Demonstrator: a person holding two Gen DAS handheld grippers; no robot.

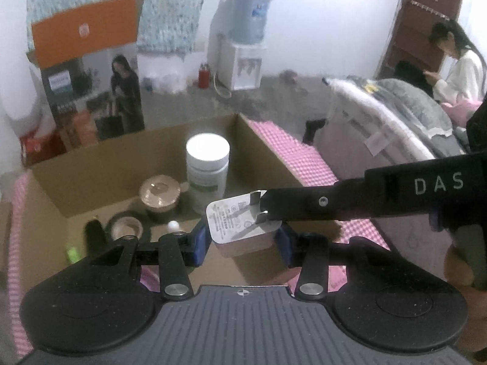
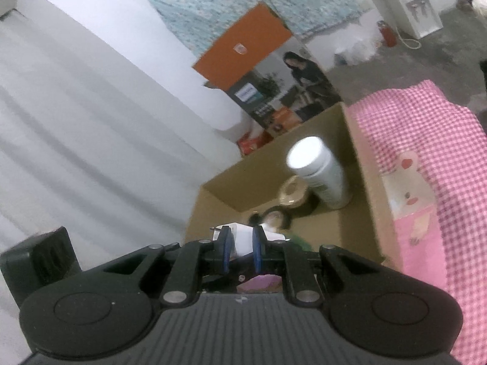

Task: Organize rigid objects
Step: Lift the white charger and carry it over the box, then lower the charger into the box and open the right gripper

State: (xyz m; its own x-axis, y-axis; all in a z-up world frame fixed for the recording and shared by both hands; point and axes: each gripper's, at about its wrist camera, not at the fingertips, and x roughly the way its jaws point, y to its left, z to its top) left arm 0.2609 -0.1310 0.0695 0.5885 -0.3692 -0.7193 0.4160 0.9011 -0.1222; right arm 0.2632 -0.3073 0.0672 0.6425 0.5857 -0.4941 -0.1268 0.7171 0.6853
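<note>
A white plug adapter [image 1: 243, 226] with two metal prongs hangs above the open cardboard box [image 1: 100, 164]. My left gripper [image 1: 242, 240] has its blue pads on both sides of the adapter's body. My right gripper [image 1: 268, 210] comes in from the right and is shut on the adapter's prong end; the adapter shows between its blue pads in the right wrist view [image 2: 240, 238]. Inside the box stand a white bottle [image 1: 208, 164], a round lidded tin [image 1: 159, 193], a tape roll [image 1: 126, 226] and a small black object [image 1: 94, 231].
The box sits on a pink checked cloth [image 2: 426, 140]. A printed orange carton [image 1: 88, 73] stands behind it. A water dispenser [image 1: 243, 45] is at the far wall. A person [image 1: 456, 60] sits at the far right by a bed.
</note>
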